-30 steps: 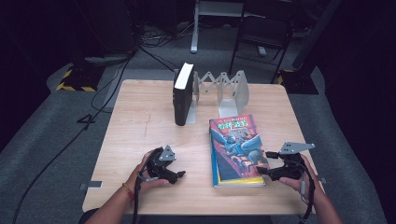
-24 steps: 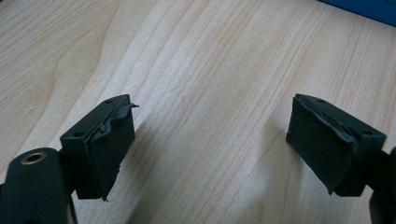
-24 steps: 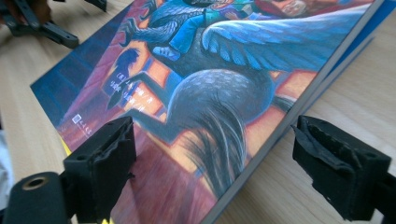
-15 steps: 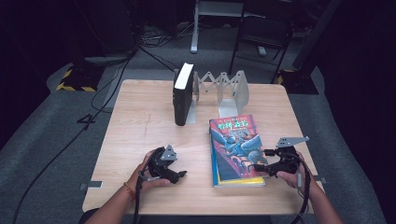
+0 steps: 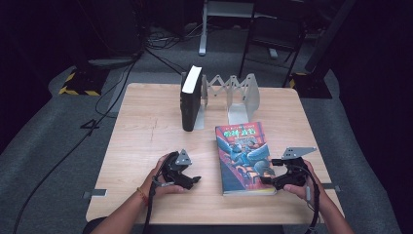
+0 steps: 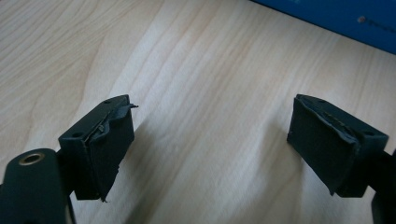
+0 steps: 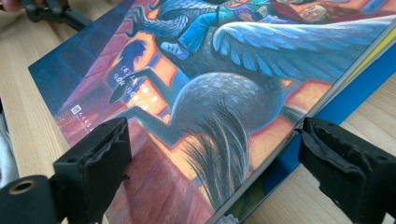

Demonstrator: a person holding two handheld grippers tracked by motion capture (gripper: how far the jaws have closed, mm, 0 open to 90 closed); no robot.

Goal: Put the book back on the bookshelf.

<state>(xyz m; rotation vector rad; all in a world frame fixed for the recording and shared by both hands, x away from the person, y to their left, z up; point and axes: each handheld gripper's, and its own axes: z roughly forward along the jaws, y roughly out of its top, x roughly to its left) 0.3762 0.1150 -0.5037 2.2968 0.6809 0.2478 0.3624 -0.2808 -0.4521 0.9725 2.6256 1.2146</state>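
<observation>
Book point(image 5: 246, 157) flat on the table point(image 5: 146, 131), front cover up, near the right front edge. Right gripper point(image 5: 267, 180) low at the book's near right corner, jaws just opened wide and straddling that corner: one pad point(image 7: 100, 154) above the cover, the other point(image 7: 336, 163) outside the fore edge, by the table. No squeeze yet, clear gaps on both sides in the right gripper view. Looks like the approach step of a pick-up, probably to stand this book in the rack point(image 5: 238, 95) at the back, beside the black book point(image 5: 191, 100) already upright there.

Next move, by the look of it: slide in deeper so cover and pages sit between the pads, then close firmly on the whole thickness, not just the top cover, or the cover may simply flap open.

Right hand resting low on the table edge, wrist rolled so the jaws lie roughly level, pointing left toward the book. Left gripper point(image 5: 195, 180) parked on bare wood left of the book, jaws apart with nothing between them, hand wrapped loosely around its body, pointing right.
</observation>
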